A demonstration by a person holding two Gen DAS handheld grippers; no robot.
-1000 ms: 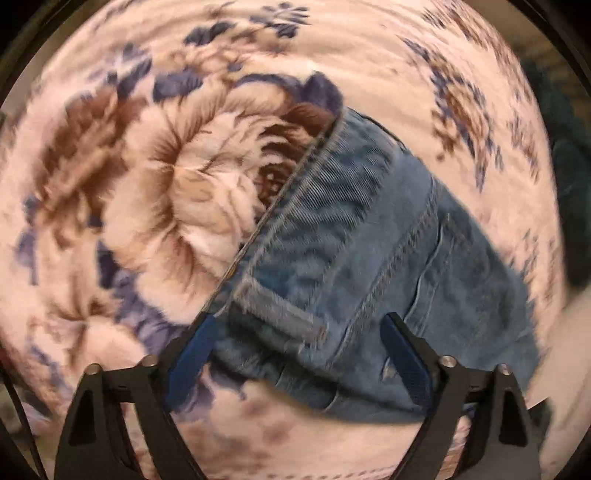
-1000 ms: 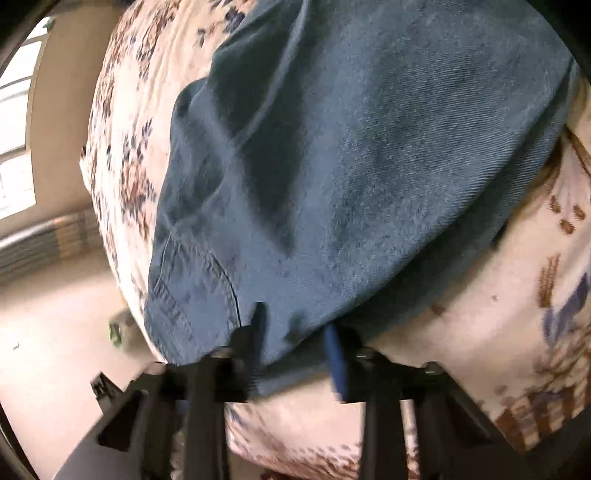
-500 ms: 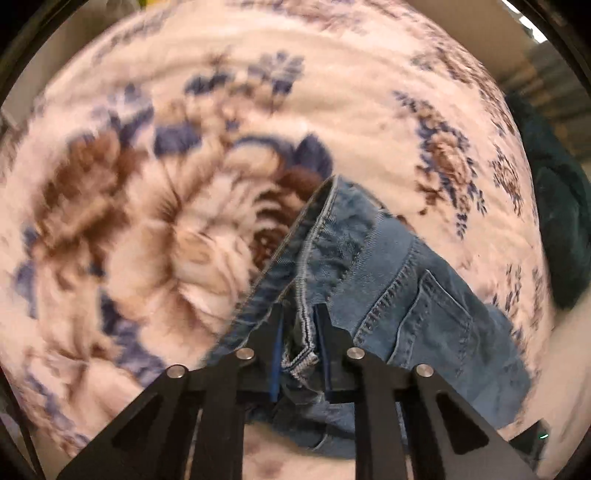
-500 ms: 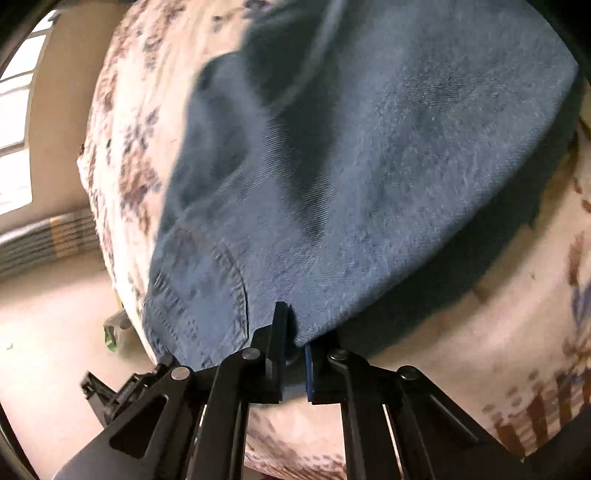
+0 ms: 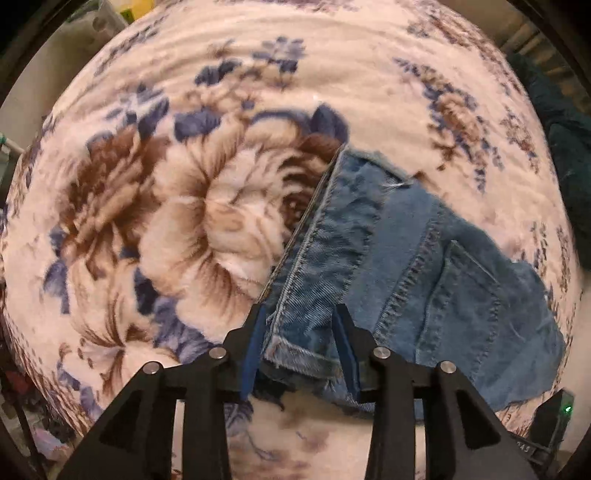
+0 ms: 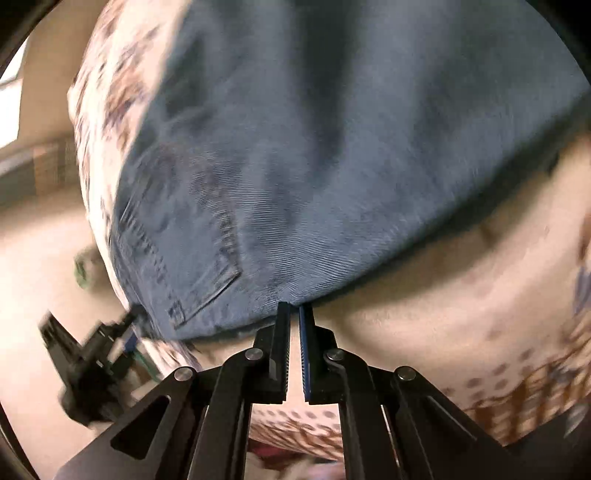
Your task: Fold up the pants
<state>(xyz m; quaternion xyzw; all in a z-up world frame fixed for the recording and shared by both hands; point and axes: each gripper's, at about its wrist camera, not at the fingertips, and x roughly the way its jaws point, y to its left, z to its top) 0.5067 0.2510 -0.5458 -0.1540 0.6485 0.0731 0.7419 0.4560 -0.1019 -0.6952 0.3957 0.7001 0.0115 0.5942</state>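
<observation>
Blue denim pants lie folded on a floral blanket. In the left wrist view my left gripper is open, its blue pads on either side of the waistband corner without clamping it. In the right wrist view the pants fill the upper frame, a stitched pocket at the lower left. My right gripper has its jaws nearly closed, the tips right at the denim's folded edge; no cloth shows between the pads lower down. The left gripper also shows in the right wrist view, blurred.
The blanket covers a bed whose edge drops to a beige floor on the left. A dark teal cloth lies at the right edge of the bed. Clutter shows beyond the far edge.
My left gripper was shut on the waistband half a second ago and has opened. My right gripper stays nearly closed and has slid back to the fold's edge.
</observation>
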